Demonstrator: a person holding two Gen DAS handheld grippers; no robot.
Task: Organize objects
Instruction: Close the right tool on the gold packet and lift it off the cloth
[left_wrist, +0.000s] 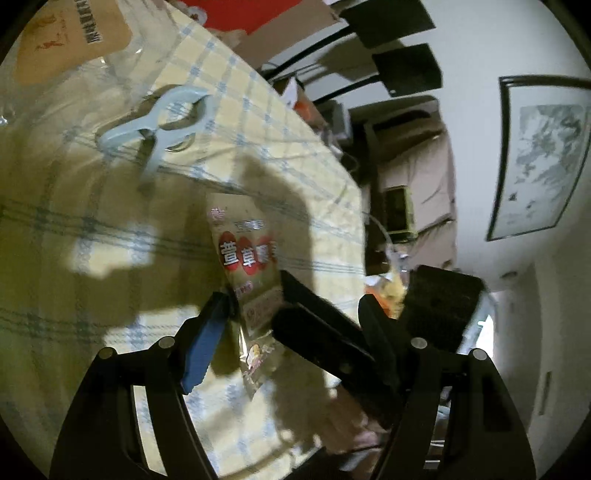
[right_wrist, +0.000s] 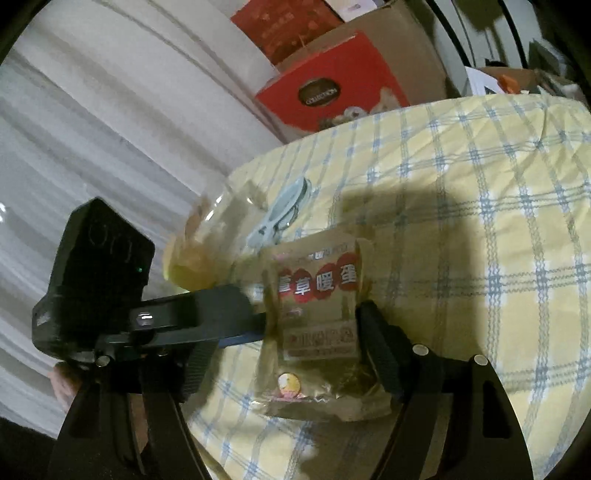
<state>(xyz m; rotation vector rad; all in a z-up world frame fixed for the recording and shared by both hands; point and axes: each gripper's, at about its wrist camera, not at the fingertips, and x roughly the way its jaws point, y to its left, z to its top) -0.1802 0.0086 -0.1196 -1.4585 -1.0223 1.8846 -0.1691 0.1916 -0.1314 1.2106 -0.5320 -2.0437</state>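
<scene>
Both grippers meeting at one gold snack packet (right_wrist: 317, 317) above the checked tablecloth (right_wrist: 480, 206), near its curtain-side edge. Left gripper (left_wrist: 255, 306) reaching in sideways, clamped on the packet. Right gripper (right_wrist: 314, 332) level, fingers straddling it, grip unclear. Pale clip (left_wrist: 166, 118) farther back.

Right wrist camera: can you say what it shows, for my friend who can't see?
A gold snack packet with red circles sits between the right gripper's fingers, the left gripper reaching in beside it. Behind, on the yellow checked cloth, lies a pale blue clip.
</scene>
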